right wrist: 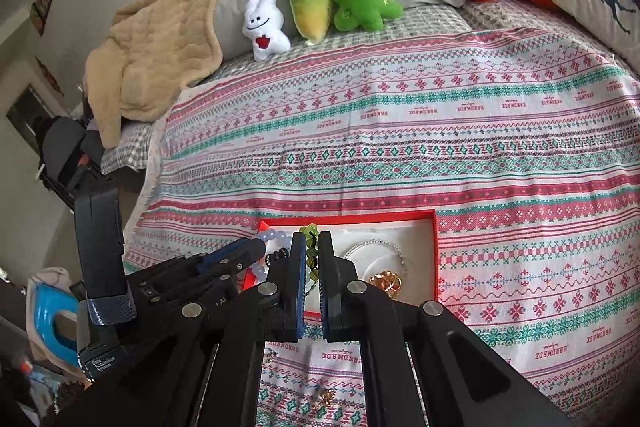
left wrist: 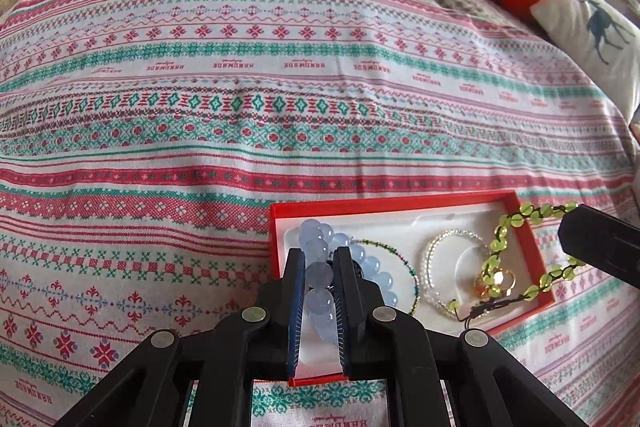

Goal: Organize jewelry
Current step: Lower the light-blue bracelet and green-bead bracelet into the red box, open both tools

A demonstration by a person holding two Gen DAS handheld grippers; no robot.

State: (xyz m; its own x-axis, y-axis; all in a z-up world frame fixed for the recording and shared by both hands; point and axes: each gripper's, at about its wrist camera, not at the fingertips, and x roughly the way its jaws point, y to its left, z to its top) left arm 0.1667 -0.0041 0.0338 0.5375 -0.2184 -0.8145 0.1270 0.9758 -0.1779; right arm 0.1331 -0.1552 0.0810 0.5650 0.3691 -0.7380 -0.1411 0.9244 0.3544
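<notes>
Left gripper (left wrist: 319, 259) clamps blue bead bracelet (left wrist: 320, 273) over red box (left wrist: 400, 201); right gripper (right wrist: 312, 247) pinches green bead bracelet (right wrist: 311, 251), both angled downward.

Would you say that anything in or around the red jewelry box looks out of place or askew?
Yes. The green bead bracelet is not fully inside the red box: it drapes over the box's right rim, and part of it trails onto the patterned bedspread. The blue bead bracelet lies bunched at the box's left end.
</notes>
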